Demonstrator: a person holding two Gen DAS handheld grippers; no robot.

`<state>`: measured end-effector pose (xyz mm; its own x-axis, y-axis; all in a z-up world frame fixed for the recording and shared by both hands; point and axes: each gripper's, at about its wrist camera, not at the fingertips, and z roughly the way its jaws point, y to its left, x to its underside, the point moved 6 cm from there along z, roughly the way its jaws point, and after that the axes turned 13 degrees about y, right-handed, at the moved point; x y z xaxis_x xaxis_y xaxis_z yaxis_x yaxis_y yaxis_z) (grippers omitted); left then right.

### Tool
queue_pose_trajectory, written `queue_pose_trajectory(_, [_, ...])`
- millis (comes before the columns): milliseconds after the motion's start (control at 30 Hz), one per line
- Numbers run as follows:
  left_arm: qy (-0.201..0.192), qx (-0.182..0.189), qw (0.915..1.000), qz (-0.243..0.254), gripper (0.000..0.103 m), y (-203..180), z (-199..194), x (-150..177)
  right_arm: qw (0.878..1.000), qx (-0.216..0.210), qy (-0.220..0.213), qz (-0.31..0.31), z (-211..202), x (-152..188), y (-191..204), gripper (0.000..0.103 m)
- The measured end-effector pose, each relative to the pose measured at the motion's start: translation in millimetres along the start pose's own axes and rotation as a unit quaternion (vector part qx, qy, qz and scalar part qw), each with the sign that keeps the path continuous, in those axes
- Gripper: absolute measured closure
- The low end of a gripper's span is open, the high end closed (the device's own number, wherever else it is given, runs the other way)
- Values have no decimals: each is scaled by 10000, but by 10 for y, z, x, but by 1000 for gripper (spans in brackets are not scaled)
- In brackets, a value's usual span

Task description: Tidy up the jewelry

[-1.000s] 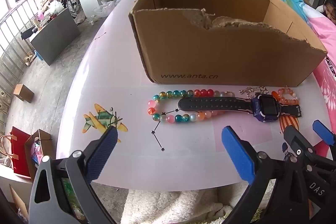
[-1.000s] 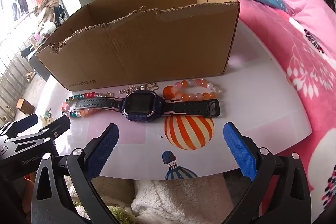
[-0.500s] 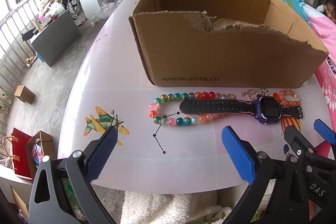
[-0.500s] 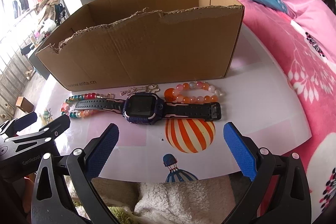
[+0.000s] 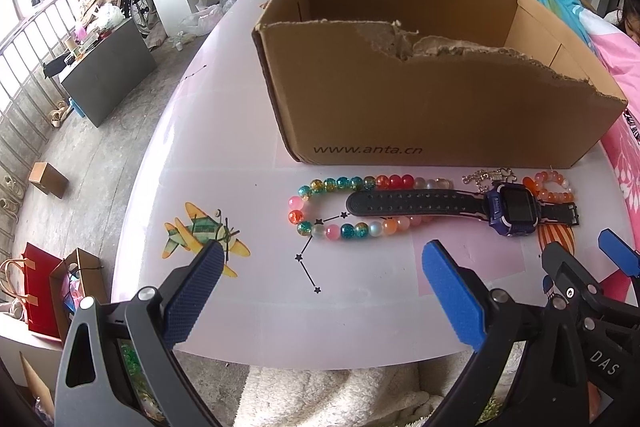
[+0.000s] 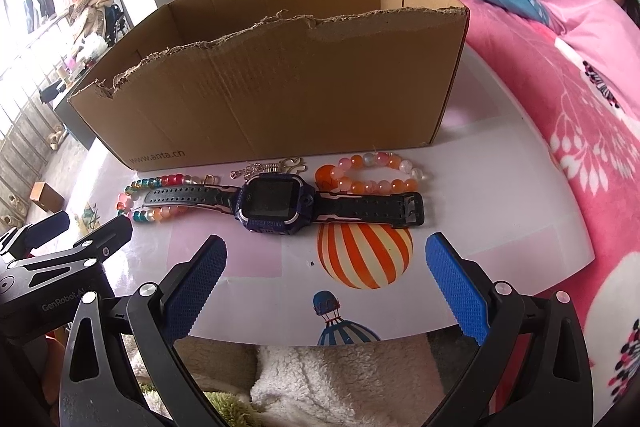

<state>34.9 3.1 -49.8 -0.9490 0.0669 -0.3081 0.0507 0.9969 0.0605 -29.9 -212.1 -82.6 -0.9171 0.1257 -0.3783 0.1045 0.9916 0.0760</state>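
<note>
Two handheld grippers hover at the near edge of a pale pink worktop (image 5: 224,131), where a small hoard of jewelry waits in a row in front of a torn cardboard box (image 5: 420,115). Both tools are empty. The left gripper (image 5: 320,287) has its blue pads spread wide, and the right gripper (image 6: 326,279) is just as wide apart.

A purple smartwatch (image 6: 276,205) lies flat at 12 o'clock from the right gripper, its black strap running from 9 o'clock to 3 o'clock, square across the line of the fingers. One end of the strap rests over a multicoloured bead bracelet (image 5: 340,207), which sits at 12 o'clock from the left gripper. An orange bead bracelet (image 6: 372,173) lies just beyond the strap's buckle end, and a thin silver chain (image 6: 272,167) is strung between the watch and the box wall.

The right gripper looks the nearer to the watch; the left is better placed for the coloured beads. As the strap crosses the beads, the watch probably needs lifting first. The box, open at the top and standing at 12 o'clock behind everything, seems the likely destination.
</note>
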Motion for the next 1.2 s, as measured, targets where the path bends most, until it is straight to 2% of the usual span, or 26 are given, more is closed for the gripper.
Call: queue_pose_trajectory(1200, [15,-222,9997,69,6,-101,16,-52,9999,-26,53,131,109,-70,-101,7])
